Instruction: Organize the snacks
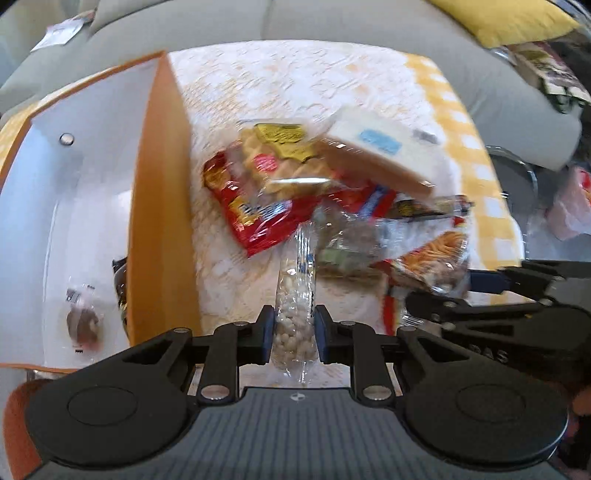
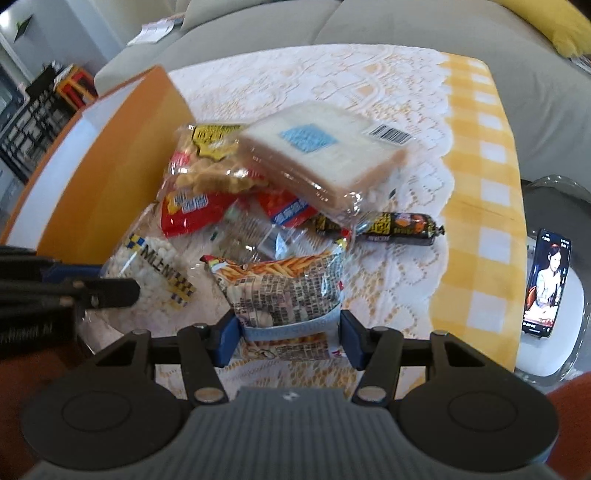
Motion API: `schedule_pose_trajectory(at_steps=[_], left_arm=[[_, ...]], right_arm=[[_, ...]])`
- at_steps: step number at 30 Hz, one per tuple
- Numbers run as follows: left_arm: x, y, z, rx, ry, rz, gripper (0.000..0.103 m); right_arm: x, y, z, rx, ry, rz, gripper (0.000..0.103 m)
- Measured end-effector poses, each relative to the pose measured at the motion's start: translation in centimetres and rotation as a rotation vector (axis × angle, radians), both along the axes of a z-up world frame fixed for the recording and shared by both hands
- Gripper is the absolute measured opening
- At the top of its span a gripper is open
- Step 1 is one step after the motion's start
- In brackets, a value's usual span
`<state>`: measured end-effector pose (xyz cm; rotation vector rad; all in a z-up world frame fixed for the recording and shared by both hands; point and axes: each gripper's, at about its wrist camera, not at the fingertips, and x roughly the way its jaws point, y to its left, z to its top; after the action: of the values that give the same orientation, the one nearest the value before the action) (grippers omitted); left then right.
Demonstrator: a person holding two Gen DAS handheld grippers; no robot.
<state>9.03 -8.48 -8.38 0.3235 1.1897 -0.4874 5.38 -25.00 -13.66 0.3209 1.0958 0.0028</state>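
Observation:
My left gripper [image 1: 293, 332] is shut on a clear bag of small white puffs [image 1: 295, 314], held edge-on beside the orange box [image 1: 162, 206]; the same bag shows in the right wrist view [image 2: 151, 273]. My right gripper [image 2: 290, 334] is shut on a fries-print snack bag [image 2: 284, 291]. A pile of snacks lies ahead: a wrapped sandwich [image 2: 321, 151], a biscuit bag [image 2: 210, 162], a red packet [image 2: 188, 210] and a dark sausage stick [image 2: 399, 227].
The orange box has a white inside and holds a wrapped brown snack [image 1: 83, 321]. The table wears a lace cloth over yellow check [image 2: 476, 206]. A grey sofa [image 2: 406, 29] stands behind. A phone [image 2: 546, 284] sits on a glass stand at right.

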Motion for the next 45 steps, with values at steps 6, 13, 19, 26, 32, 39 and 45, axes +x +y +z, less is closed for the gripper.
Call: schedule_pose_trajectory(at_steps=[6,13,19,26,32,39,45], left_arm=[[0.3,-1.0,-1.6,0.029,0.0,-0.014,0.027],[-0.4,-1.3,-2.1,0.054,-0.034,-0.035,0.027],[-0.6,-0.7,-1.7,0.034,-0.075,0.004,0.028],[-1.2,0.6,-1.1,0.006,-0.134,0.026,0.027],[-1.4,2.2,0.6,-0.096,-0.131,0.05,0.027],[-2.1,4.0,3.6,-0.178,-0.186,0.068,0.013],[-1.6,5.1,3.0,-0.17,-0.138,0.061,0.008]], right_arm=[[0.7,0.1,-1.0,0.015,0.017,0.017,0.059],[0.9,0.2,-1.2,0.027,0.015,0.016,0.062],[0.6,0.5,-0.6,0.004,0.003,0.026,0.058],[0.1,1.2,0.1,-0.047,-0.011,0.026,0.057],[-0.9,2.1,1.6,-0.068,-0.046,0.025,0.057],[-1.8,3.5,4.0,-0.083,-0.087,0.029,0.055],[-1.6,4.9,4.4,-0.118,-0.083,0.058,0.055]])
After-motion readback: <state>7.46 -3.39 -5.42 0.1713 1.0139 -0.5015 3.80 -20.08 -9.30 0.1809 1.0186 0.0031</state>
